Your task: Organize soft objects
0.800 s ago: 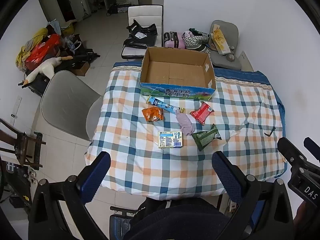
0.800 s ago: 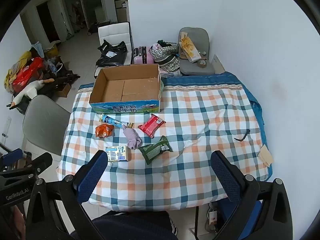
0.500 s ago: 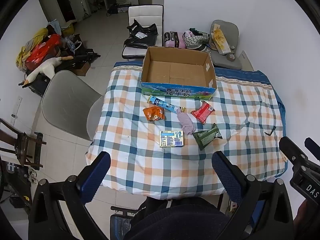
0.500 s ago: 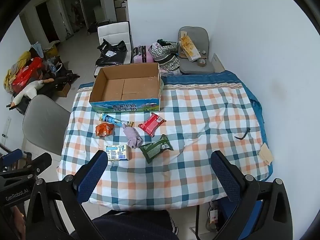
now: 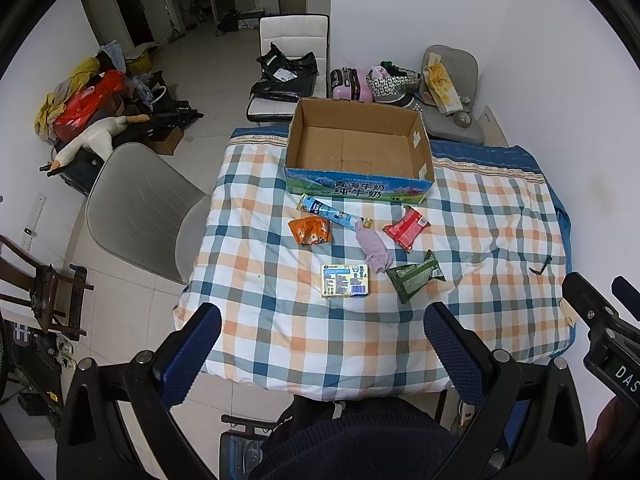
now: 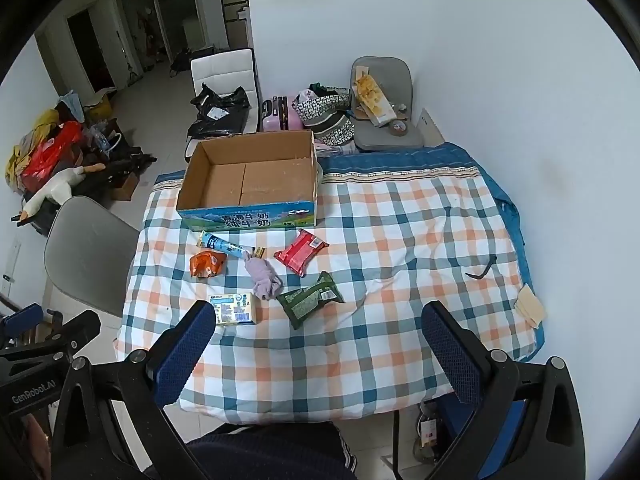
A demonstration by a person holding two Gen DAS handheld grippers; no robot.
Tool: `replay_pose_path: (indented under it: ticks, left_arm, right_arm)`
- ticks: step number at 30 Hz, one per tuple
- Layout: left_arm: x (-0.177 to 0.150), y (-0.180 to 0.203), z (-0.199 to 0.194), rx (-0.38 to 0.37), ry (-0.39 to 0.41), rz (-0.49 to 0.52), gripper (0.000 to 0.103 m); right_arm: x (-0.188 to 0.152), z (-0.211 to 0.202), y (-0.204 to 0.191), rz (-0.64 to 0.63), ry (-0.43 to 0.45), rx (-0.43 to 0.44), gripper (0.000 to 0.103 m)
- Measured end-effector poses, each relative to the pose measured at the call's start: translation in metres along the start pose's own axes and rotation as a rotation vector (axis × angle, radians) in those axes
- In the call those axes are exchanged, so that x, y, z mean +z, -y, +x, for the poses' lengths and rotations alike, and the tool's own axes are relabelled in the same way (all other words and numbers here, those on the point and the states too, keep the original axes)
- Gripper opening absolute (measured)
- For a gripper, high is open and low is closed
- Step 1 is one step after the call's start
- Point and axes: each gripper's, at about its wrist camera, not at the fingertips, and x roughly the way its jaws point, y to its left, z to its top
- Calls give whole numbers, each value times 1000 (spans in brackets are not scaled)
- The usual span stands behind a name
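Six soft things lie in a loose cluster on the checked cloth of the bench [image 5: 500, 220], just in front of an open cardboard box [image 5: 360, 148] whose inside shows only bare cardboard. Nearest the box is a long blue tube pack [image 5: 328, 212]; beside it sits an orange pouch [image 5: 310, 231]. A lilac cloth bundle [image 5: 374, 246] touches the tube's end, with a red packet [image 5: 406, 229] just to its right. Closer to the person lie a pale yellow pack [image 5: 345, 280] and a dark green packet [image 5: 416, 276], the green one touching the cloth bundle's lower end.

The left hand-held gripper [image 5: 320, 348] hangs over the near edge of the bench, fingers spread wide and holding nothing. The right hand-held gripper [image 6: 316, 344] is likewise released and empty, its left finger overlapping the yellow pack in that view. Nothing lies between either gripper and the cluster.

A small dark hook-shaped item [image 6: 482, 270] and a tan folded piece [image 6: 530, 304] rest near the bench's right edge, well apart from the cluster. A grey chair [image 5: 140, 208] stands at the left side, and bags crowd the floor behind the box.
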Motion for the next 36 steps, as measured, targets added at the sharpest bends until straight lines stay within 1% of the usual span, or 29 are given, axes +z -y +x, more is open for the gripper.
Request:
replay_pose_path:
  ticks: [6, 10, 12, 15, 20, 24, 26, 27, 28, 34, 36]
  left_arm:
    - [5, -1, 0, -1, 4, 1, 103]
    - [12, -4, -9, -1, 11, 4, 103]
    - [14, 4, -17, 9, 23, 8, 103]
    - [18, 7, -19, 13, 37, 12, 103]
    - [18, 10, -21, 17, 61, 16, 103]
    - [15, 9, -21, 19, 76, 14, 103]
    - [14, 9, -21, 21, 83, 15, 103]
    - [14, 10, -21, 22, 86, 15, 103]
    - [14, 10, -21, 24, 91, 15, 103]
    - [15, 10, -22, 29, 110, 13, 103]
    - [16, 8, -24, 31, 113, 12, 103]
  right_arm:
    - [1, -3, 2, 0, 5, -3, 103]
    - [2, -2, 3, -2, 7, -6, 103]
    - [10, -6, 10, -2, 7, -5, 103]
    - [9, -6, 10, -2, 8, -8, 103]
    - [8, -7, 5, -4, 14, -5, 103]
    - [18, -12, 9, -6, 14, -2, 103]
    - [15, -11, 7, -2, 19, -7, 103]
    - [16, -12, 7, -5, 20, -6, 103]
    - [28, -12, 12, -2, 18, -7, 103]
    - [27, -12, 11, -1, 22, -6, 103]
    - [34, -12, 11, -5, 23, -4, 103]
